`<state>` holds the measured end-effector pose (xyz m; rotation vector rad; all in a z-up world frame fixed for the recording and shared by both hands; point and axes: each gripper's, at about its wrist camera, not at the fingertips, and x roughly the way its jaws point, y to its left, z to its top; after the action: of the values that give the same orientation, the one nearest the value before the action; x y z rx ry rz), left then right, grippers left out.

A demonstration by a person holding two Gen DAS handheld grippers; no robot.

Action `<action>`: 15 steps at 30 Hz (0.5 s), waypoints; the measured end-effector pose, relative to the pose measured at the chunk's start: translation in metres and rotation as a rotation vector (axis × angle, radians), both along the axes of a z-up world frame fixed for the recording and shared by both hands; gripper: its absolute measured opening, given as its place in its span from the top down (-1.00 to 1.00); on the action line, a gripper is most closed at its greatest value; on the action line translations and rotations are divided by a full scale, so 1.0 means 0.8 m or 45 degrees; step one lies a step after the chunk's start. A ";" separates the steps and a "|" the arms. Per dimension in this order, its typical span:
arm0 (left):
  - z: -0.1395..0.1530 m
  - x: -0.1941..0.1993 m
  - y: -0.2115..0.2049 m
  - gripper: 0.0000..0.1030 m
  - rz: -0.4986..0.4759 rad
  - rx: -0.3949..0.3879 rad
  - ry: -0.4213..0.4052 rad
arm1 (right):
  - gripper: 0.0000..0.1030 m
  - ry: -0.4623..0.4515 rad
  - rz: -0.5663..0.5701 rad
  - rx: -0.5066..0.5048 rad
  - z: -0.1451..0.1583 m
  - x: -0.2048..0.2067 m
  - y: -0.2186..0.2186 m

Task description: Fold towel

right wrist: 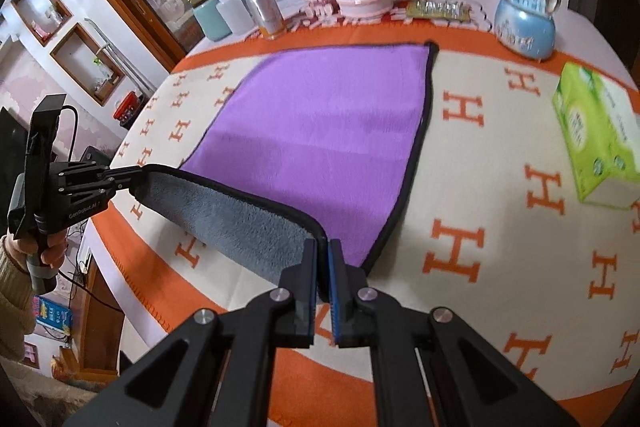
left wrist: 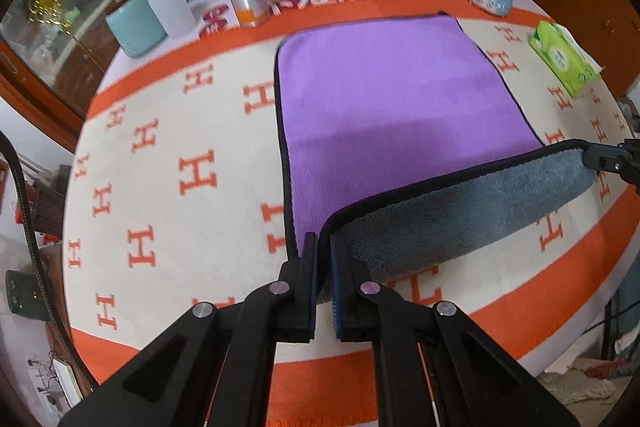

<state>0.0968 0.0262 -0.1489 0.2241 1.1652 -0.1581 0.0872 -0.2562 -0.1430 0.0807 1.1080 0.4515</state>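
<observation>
My left gripper (left wrist: 323, 247) and right gripper (right wrist: 324, 251) pinch towel (left wrist: 400, 107) corners | right view alone, left edge: my hand (right wrist: 48, 247).

Orange-and-cream blanket (left wrist: 168, 131) bears towel (left wrist: 384, 95), tissue box (right wrist: 596, 139).

We carry two identical black grippers. On the left gripper (left wrist: 323, 247), each finger ends in a flat rectangular pad (left wrist: 308, 287), one pad edged in blue, and hangs from angular link arms with triangular cut-outs joined by round silver pivot screws (left wrist: 279, 287). The right gripper (right wrist: 323, 251) matches this build. Seen from the right wrist, the left unit bears white "GenRobot.AI" lettering (right wrist: 86, 211), a black cable, and a grey handle gripped by bare fingers (right wrist: 54, 251) below a beige knitted sleeve (right wrist: 12, 291).
</observation>
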 end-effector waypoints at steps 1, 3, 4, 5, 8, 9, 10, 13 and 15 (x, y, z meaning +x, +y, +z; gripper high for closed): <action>0.004 0.004 -0.002 0.93 0.005 0.007 -0.015 | 0.91 -0.027 0.003 -0.011 0.006 0.002 0.000; 0.015 0.012 -0.007 0.93 0.021 0.015 -0.049 | 0.91 -0.054 0.006 -0.023 0.013 0.007 0.002; 0.020 0.015 -0.007 0.93 0.028 0.014 -0.060 | 0.91 -0.068 0.001 -0.033 0.017 0.012 0.003; 0.025 0.021 -0.007 0.93 0.041 0.013 -0.075 | 0.91 -0.077 -0.005 -0.043 0.020 0.017 0.004; 0.036 0.038 -0.008 0.93 0.056 0.020 -0.116 | 0.91 -0.108 -0.038 -0.062 0.029 0.033 0.005; 0.039 0.045 -0.008 0.93 0.059 0.020 -0.129 | 0.91 -0.118 -0.055 -0.068 0.032 0.040 0.004; 0.041 0.049 -0.008 0.93 0.062 0.021 -0.138 | 0.91 -0.124 -0.070 -0.070 0.034 0.047 0.005; 0.045 0.072 -0.008 0.93 0.065 0.033 -0.168 | 0.91 -0.153 -0.109 -0.081 0.041 0.070 0.006; 0.046 0.090 -0.009 0.93 0.068 0.042 -0.189 | 0.91 -0.176 -0.129 -0.103 0.045 0.089 0.009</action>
<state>0.1689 0.0191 -0.1118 0.2300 1.0256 -0.0741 0.1580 -0.2491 -0.1067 0.0340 0.9799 0.3166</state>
